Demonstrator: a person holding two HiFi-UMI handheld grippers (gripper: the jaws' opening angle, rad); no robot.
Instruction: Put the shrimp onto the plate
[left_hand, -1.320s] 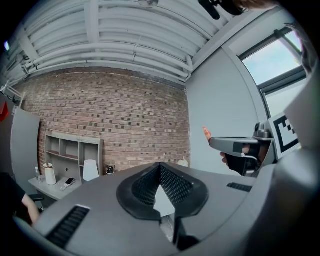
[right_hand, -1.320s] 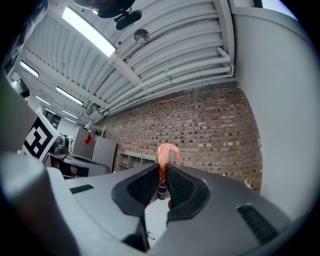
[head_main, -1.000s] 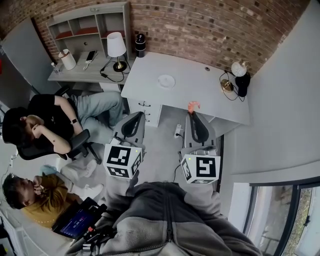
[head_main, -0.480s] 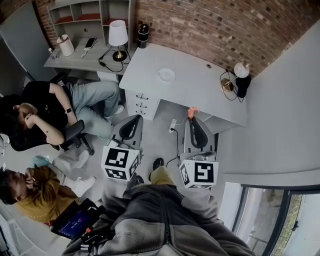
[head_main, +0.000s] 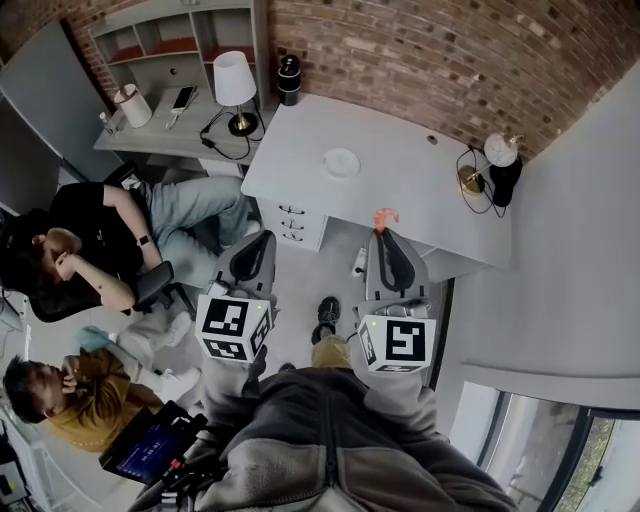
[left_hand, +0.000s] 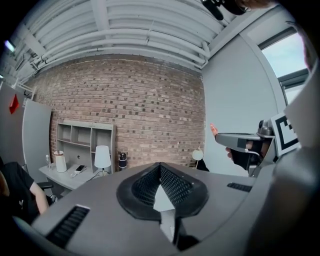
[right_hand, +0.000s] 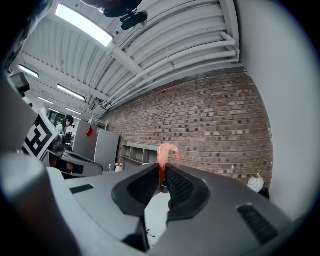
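Note:
A pink curled shrimp (head_main: 385, 215) (right_hand: 166, 151) sticks out of the tip of my right gripper (head_main: 386, 233) (right_hand: 162, 176), whose jaws are shut on its tail. The gripper hangs over the floor just in front of the grey desk (head_main: 420, 190). A small white plate (head_main: 341, 162) lies on that desk, up and to the left of the shrimp. My left gripper (head_main: 255, 243) (left_hand: 160, 170) is shut with nothing in it, held level beside the right one. In the left gripper view the right gripper (left_hand: 245, 142) shows at the right with the shrimp tip (left_hand: 213, 130).
A white lamp (head_main: 234, 90) and a dark speaker (head_main: 288, 76) stand at the desk's far left, a globe lamp (head_main: 497, 155) at its right end. Two seated people (head_main: 90, 250) are at the left. A drawer unit (head_main: 290, 222) sits under the desk.
The desk and plate have shifted a little within the view as the head camera moved. Both grippers keep their pose, the shrimp still held in the right one.

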